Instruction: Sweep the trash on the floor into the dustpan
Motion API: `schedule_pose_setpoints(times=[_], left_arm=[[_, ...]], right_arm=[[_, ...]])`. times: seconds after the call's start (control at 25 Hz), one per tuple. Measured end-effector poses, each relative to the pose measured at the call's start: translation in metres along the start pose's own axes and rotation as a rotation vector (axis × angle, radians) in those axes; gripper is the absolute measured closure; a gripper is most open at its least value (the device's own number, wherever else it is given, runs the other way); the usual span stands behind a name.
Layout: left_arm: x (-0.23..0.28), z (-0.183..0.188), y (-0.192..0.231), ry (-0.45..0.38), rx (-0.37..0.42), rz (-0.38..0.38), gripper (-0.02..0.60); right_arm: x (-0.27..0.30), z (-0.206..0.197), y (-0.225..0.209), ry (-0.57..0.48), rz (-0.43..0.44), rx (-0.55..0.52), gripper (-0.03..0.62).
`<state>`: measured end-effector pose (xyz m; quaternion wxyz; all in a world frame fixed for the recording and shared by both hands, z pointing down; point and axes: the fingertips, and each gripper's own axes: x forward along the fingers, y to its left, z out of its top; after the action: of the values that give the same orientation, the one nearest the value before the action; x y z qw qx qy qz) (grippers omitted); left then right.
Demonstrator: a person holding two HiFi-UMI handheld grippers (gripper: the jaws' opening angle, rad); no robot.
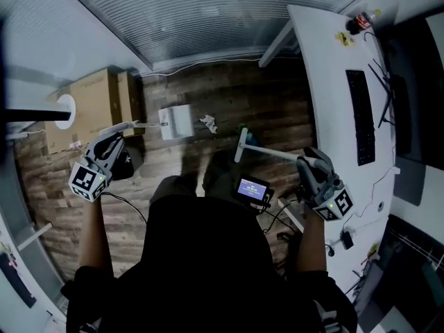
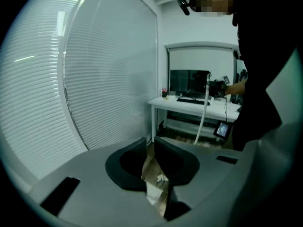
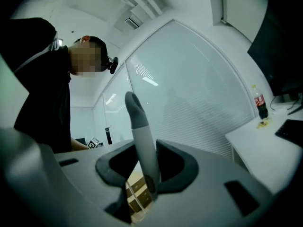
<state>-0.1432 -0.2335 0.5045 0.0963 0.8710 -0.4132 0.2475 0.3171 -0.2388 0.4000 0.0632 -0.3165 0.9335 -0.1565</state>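
Observation:
In the head view a white dustpan sits on the wooden floor, its handle running left to my left gripper. A crumpled paper scrap lies just right of the pan. In the left gripper view the left gripper stands open by a narrow gap. Nothing is pinched, and the dustpan and the scrap show below the gap. My right gripper is shut on the white broom, whose head rests on the floor right of the scrap. The grey-tipped broom handle stands upright between the jaws of the right gripper.
A cardboard box stands at the left by the blinds. A white desk with a keyboard and a bottle runs along the right. A small lit screen hangs at the person's chest. Cables trail under the desk.

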Motion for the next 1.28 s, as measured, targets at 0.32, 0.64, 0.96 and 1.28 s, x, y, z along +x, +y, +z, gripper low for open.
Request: schedule_pose_setpoints(times=[0.32,0.64,0.96,1.28], left_arm=[[0.014,-0.079,0.042,0.448,0.309,-0.147,0.437],[0.036,-0.146,0.063,0.678,0.380,-0.333,0.399],[0.050,-0.160,0.056,0.700,0.418,-0.386,0.459],[0.061,-0.143,0.033,0.627,0.495,-0.463,0.462]], right_arm=[[-0.026,-0.010,-0.047,0.048,0.028,0.008,0.488],[-0.076,-0.001,-0.087,0.107,-0.127,-0.032,0.488],[-0.079,-0.015,-0.102,0.301,-0.130,-0.106,0.489],[-0.021,-0.085,-0.115,0.502,-0.069,-0.199,0.491]])
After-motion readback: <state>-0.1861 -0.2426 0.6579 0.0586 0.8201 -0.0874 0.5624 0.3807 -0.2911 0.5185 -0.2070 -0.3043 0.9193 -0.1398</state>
